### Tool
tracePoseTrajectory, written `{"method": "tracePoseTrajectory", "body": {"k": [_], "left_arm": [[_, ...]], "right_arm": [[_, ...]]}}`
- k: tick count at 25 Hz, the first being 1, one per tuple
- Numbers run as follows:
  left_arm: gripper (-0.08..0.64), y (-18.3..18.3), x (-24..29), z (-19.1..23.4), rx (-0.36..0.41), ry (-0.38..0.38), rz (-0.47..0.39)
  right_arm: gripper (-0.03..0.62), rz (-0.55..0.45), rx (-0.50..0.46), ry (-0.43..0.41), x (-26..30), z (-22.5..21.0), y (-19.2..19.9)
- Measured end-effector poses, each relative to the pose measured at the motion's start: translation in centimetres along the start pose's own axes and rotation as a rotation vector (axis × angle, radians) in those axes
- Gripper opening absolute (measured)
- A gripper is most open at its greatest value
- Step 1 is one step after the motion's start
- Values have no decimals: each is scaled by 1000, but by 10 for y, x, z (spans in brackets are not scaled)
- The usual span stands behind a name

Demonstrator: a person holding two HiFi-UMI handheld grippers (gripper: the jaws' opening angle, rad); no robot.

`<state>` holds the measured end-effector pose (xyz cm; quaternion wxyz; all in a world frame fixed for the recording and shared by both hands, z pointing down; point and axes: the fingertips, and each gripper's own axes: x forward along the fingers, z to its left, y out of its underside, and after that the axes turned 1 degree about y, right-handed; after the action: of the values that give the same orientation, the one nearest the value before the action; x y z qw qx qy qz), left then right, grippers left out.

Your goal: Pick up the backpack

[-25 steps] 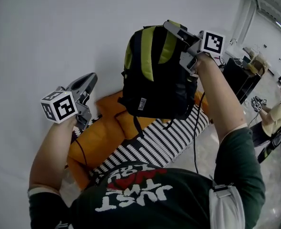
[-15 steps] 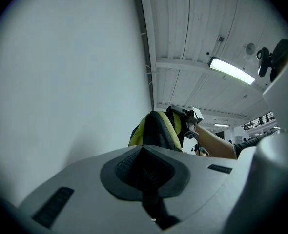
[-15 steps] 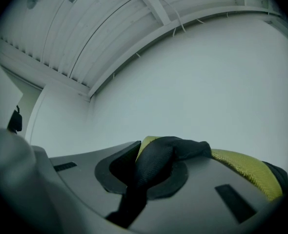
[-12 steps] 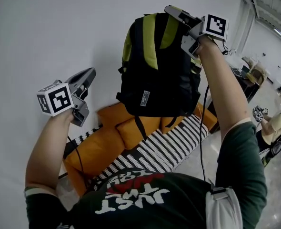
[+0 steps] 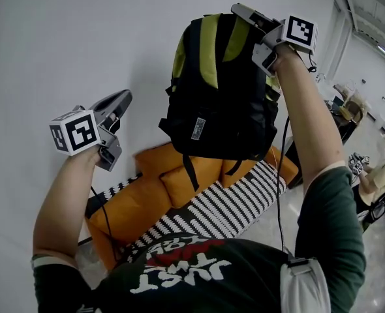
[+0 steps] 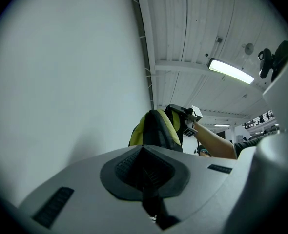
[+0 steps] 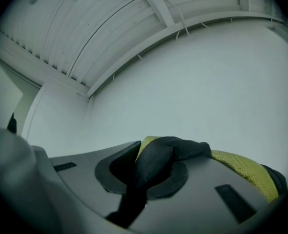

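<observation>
A black backpack (image 5: 218,103) with yellow-green panels hangs in the air in front of the white wall, straps dangling below it. My right gripper (image 5: 243,13) is raised at the top right of the head view, shut on the backpack's black top handle (image 7: 169,156); the yellow-green fabric (image 7: 241,165) shows just beyond its jaws. My left gripper (image 5: 119,101) is held up at the left, well apart from the bag, shut with nothing in it. From the left gripper view the backpack (image 6: 156,129) hangs ahead, below the right gripper (image 6: 182,112).
An orange sofa (image 5: 147,188) with a black-and-white striped cover (image 5: 228,204) stands below the bag against the white wall (image 5: 68,38). A dark cabinet (image 5: 341,122) and another person (image 5: 375,178) are at the right. A cable (image 5: 278,175) hangs from my right arm.
My right gripper has lifted the backpack higher above the sofa. The left gripper has stayed about where it was.
</observation>
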<state>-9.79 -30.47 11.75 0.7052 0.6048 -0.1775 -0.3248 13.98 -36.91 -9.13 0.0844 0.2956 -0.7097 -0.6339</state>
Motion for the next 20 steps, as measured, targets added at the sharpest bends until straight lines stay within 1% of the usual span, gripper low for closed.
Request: {"method": "tracePoseTrajectory", "body": {"k": [8,14,20], "left_arm": [[6,-12,-6,6,13,-22,-12],[6,-19,-4,10,18,-19,-18],[6,-20,0,13,8,-12,-18]], "right_arm": [[54,10,1,1,-2,0,6],[54,8,3,1,-1,-1,6],[54,8,0,6,-2,-3,5]]}}
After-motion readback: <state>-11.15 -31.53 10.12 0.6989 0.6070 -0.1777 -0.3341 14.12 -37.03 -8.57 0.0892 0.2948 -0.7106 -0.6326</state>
